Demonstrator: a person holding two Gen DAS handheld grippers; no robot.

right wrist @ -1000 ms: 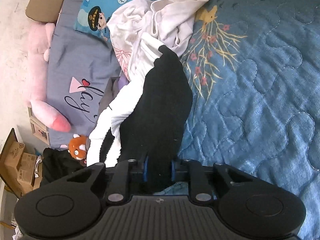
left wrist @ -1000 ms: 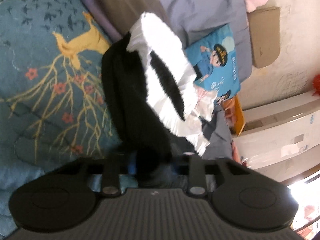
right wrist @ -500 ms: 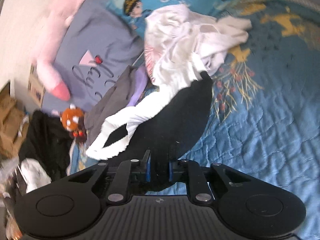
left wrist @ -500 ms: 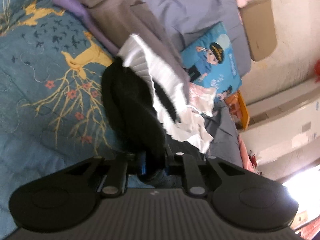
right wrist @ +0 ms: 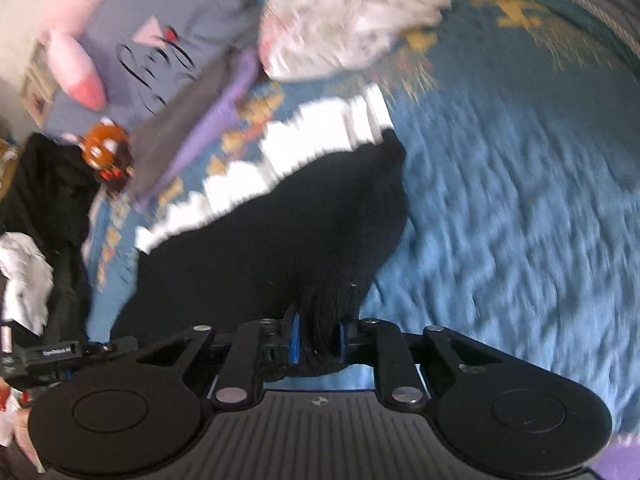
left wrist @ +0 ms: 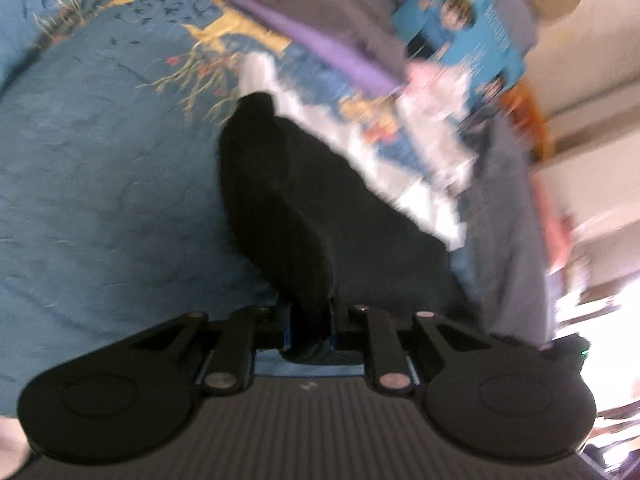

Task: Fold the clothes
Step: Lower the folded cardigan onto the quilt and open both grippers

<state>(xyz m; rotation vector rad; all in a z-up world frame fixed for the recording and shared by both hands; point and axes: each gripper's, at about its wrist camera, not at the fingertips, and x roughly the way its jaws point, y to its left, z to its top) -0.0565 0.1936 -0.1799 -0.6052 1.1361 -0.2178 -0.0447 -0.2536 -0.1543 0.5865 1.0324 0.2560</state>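
A black garment (left wrist: 296, 200) with a white pleated hem (left wrist: 360, 148) spreads over the blue quilt. My left gripper (left wrist: 311, 328) is shut on one bunched corner of it, low in the left wrist view. In the right wrist view the same black garment (right wrist: 280, 248) fans out flat, its white hem (right wrist: 280, 152) running across the far edge. My right gripper (right wrist: 318, 340) is shut on the other corner. Both views are blurred by motion.
The blue quilt (right wrist: 520, 200) with gold deer pattern covers the bed. A white crumpled garment (right wrist: 340, 20), grey and purple clothes (right wrist: 192, 112), a lilac pillow (right wrist: 132, 40), a cartoon cushion (left wrist: 464, 32) and a small brown plush toy (right wrist: 106, 148) lie beyond.
Both grippers have swung down and apart with the garment. It hung bunched a second ago and now lies stretched wide over the quilt, hem away from me.
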